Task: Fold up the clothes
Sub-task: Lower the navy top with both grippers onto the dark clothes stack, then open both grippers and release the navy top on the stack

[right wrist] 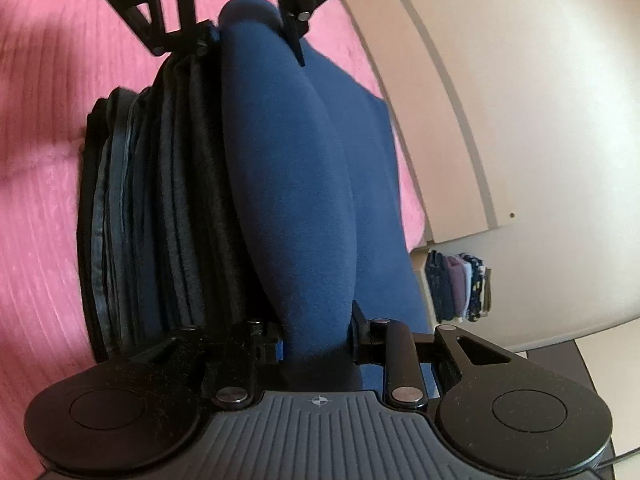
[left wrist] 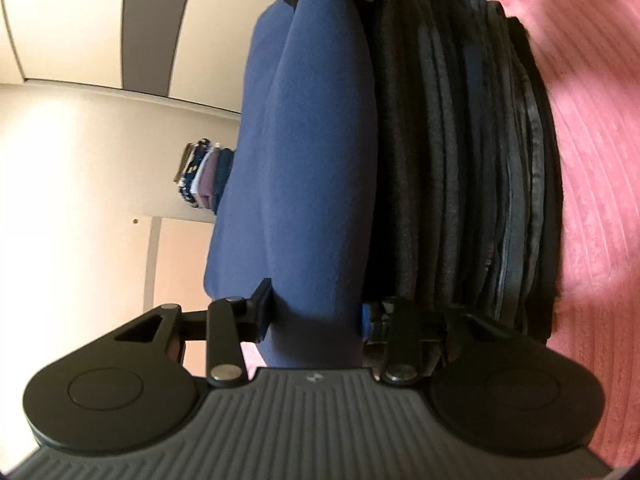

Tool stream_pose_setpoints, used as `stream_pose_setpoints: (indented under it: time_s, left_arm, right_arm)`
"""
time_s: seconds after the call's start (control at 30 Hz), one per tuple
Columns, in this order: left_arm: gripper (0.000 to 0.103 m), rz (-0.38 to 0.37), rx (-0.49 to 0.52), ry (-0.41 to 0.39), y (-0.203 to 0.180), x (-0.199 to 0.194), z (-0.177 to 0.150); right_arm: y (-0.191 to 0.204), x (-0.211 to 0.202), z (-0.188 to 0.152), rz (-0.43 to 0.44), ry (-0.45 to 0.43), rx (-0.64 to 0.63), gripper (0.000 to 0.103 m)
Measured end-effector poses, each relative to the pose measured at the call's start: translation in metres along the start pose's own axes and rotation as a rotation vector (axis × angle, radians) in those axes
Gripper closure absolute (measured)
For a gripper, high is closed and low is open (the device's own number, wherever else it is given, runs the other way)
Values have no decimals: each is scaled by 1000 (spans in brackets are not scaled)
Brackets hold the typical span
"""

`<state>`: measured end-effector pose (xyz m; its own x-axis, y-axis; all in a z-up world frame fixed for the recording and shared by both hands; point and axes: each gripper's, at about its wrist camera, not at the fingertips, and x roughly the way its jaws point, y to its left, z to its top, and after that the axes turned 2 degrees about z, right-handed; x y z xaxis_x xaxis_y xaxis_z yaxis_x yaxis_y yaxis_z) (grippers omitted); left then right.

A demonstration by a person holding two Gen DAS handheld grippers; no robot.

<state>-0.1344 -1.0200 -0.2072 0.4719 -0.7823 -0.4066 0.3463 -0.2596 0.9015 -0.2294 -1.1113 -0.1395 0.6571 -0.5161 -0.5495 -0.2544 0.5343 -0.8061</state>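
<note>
Between both grippers' fingers [left wrist: 262,308]: folded blue garment [left wrist: 320,160], atop dark stack [left wrist: 460,160].

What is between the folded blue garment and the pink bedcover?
A stack of folded dark clothes lies between the blue garment and the pink bedcover. Both wrist views show it.

Pink bedspread [right wrist: 36,240] under stacked dark clothes [right wrist: 168,208]
</note>
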Motion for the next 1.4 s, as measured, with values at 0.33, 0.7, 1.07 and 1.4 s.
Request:
stream_pose_setpoints:
  time_s: [0.33,0.7,1.07,1.4]
  left_arm:
    - [71,-22,-68,33,3,-20,-19]
    - [70,-20,-83,65,-4,-23,-10]
    - [65,-145,-509,119,63,-81,-42]
    - [66,-233,-799,158,100,-28,-27]
  right_arm:
    - [6,-3,-2,22,34,86,77]
    - [34,1,5,-6,49,49,79]
    - [3,-43,5,73,64,263,74]
    - [-58,-9,-7,245,58,857,74]
